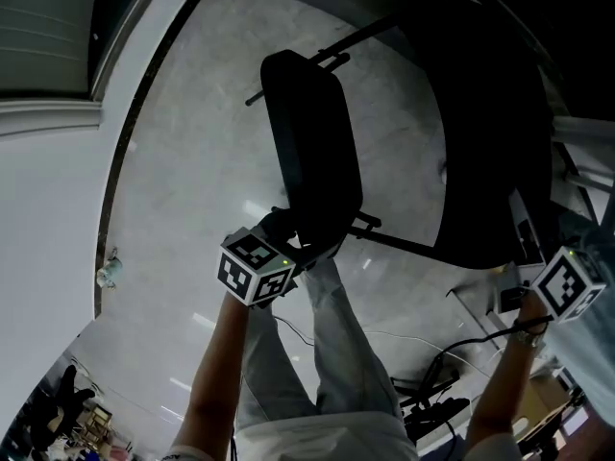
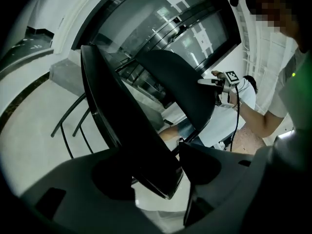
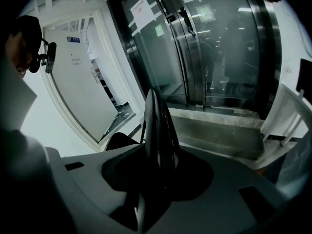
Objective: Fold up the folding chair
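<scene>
**Bringing the seat flat against the backrest**

At the far left of the head view, a small object (image 1: 108,272) lies on the pale floor (image 1: 183,190) near the wall, well clear of the work.

Left of centre, the left gripper (image 1: 288,243) is clenched on the lower edge of the seat (image 1: 312,152). The seat is the black pad running up the middle of the frame.

To its right is the broad dark backrest (image 1: 480,142) of the folding chair (image 1: 404,245). Its lower right edge is grasped by the right gripper (image 3: 156,179) and passes edge-on between the jaws.

The two panels stand apart, so the fold looks unfinished. To do it well, I would swing the seat toward the backrest about the hinge bar. Both grips should stay firm near the panel edges, with the frame held steady so the legs close together.

The person's own legs (image 1: 327,353) stand directly beneath the chair and could get in the way of the closing frame. At the lower right, trailing cables (image 1: 452,353) lie on the floor and could snag a chair leg when it is set down.
</scene>
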A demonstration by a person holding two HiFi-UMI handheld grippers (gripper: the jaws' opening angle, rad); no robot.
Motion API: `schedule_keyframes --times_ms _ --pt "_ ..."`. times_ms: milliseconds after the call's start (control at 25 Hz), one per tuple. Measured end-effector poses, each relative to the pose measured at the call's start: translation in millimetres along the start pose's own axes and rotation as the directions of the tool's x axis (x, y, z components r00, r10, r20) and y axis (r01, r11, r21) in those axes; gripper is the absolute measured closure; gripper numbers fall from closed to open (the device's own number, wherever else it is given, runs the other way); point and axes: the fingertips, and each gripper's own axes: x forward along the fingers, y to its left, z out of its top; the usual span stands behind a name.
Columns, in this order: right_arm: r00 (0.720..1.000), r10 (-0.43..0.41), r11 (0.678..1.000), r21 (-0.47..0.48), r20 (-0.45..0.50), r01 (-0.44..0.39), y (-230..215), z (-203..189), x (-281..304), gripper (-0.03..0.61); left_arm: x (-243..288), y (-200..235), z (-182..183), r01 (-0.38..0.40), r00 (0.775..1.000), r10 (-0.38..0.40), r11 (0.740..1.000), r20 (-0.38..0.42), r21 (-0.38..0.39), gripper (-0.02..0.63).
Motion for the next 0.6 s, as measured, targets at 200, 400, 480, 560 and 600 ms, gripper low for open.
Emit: schedule_keyframes --times_ms 200,400,480,560,600 --pt "0.999 -0.033 0.999 -0.019 0.017 0.033 22.6 12.3 -17.8 0.434 24.2 -32.1 26.7 -0.004 1.000 0.003 0.998 0.014 0.060 0.325" --pt "0.997 -0.078 0.996 -0.046 0.006 0.079 39.6 18.7 -26.3 0.434 49.4 -48.3 38.7 0.011 1.000 -0.012 0.992 0.001 0.123 0.327" --pt "0.998 -0.057 0.997 -0.052 0.016 0.058 40.1 18.6 -27.6 0.434 58.9 -52.4 40.2 0.011 1.000 -0.008 0.991 -0.018 0.132 0.327" --pt "0.999 -0.043 0.997 -0.060 0.024 0.045 42.4 19.7 -29.5 0.434 68.3 -57.0 41.2 0.005 0.999 0.001 0.990 -0.041 0.141 0.325" --pt "0.999 -0.044 0.998 -0.053 0.031 0.045 43.7 19.9 -30.7 0.434 72.7 -58.2 43.1 -0.003 0.999 0.010 0.989 -0.048 0.148 0.325"
